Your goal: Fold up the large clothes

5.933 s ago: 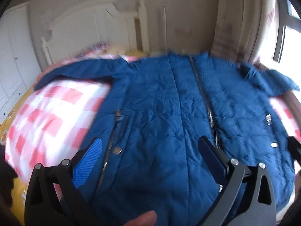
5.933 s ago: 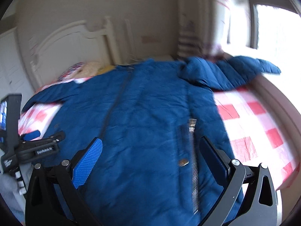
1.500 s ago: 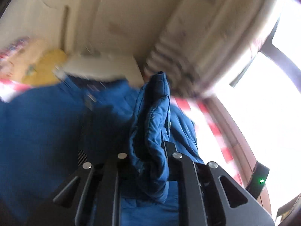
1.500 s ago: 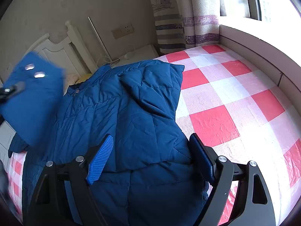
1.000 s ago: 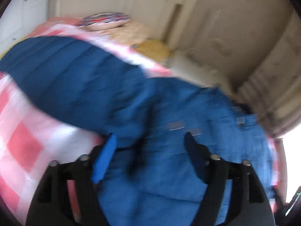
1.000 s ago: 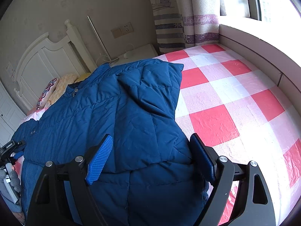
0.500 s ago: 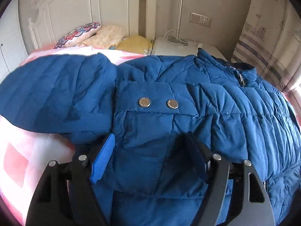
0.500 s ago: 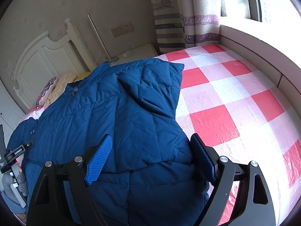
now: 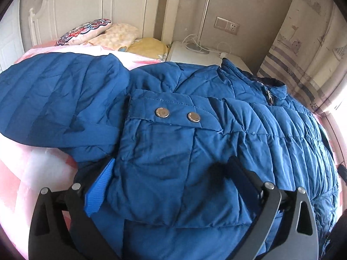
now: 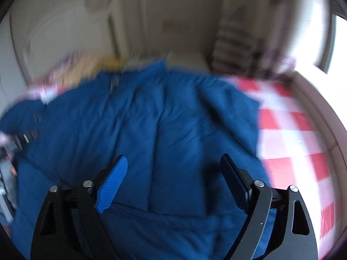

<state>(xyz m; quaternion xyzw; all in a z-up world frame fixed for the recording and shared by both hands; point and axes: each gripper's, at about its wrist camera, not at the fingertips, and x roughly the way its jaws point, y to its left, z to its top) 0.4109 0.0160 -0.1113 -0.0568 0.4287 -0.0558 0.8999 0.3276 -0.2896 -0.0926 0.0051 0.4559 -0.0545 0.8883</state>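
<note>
A large blue padded jacket [image 9: 271, 134] lies front up on the bed, its zip collar toward the headboard. Its sleeve is folded across the chest, and the cuff [image 9: 169, 112] with two metal snaps faces me. My left gripper [image 9: 171, 161] hovers low over that sleeve with its jaws opening. The sleeve end lies loose between the blue pads, which do not press on it. In the blurred right wrist view, my right gripper [image 10: 173, 159] is over the jacket body [image 10: 173, 119]. Its jaws are opening too, with only flat fabric beneath them.
The red-and-white checked bedsheet [image 10: 292, 130] shows to the right of the jacket. Pillows [image 9: 91, 30] lie against a white headboard [image 9: 130, 6]. A white nightstand [image 9: 195, 54] with a lamp pole stands behind the collar, and a striped curtain [image 9: 303, 54] hangs at the right.
My left gripper carried the sleeve over the jacket front, laid it down, and its jaws have widened off it. My right gripper has swung left across the jacket and its view now blurs.
</note>
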